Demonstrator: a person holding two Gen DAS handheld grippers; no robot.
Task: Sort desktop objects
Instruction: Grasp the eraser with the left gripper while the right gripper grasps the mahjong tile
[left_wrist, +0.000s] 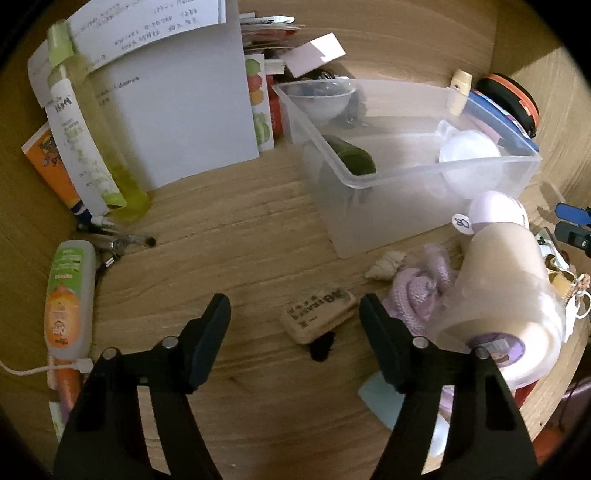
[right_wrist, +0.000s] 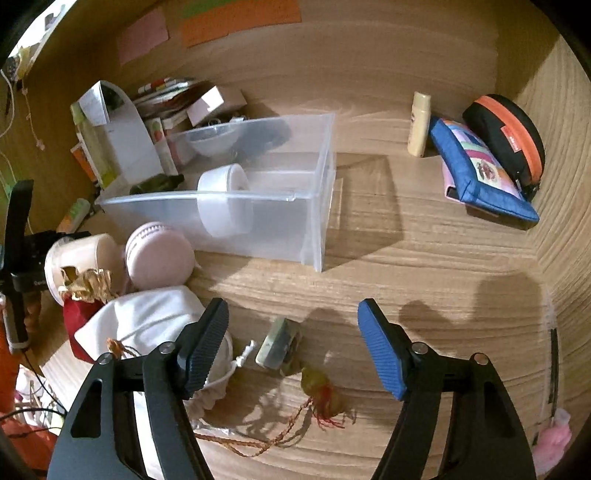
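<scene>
Left wrist view looks down over tabletop (left_wrist: 240, 229) from close above, facing clear bin (left_wrist: 406, 177). Right wrist view, equally close, faces same bin (right_wrist: 258, 206) from opposite side.

Clear plastic bin (left_wrist: 406, 192) upright on wooden desk, holding dark green tube (left_wrist: 351, 155) lying flat and white round jar (right_wrist: 223, 201) on its side. Tan eraser (left_wrist: 317, 315) flat on desk. Small seashell (left_wrist: 384, 266) just beyond eraser.

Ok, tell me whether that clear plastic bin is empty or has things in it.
Not empty. The clear plastic bin holds a white round container lying on its side and a dark green bottle.
</scene>
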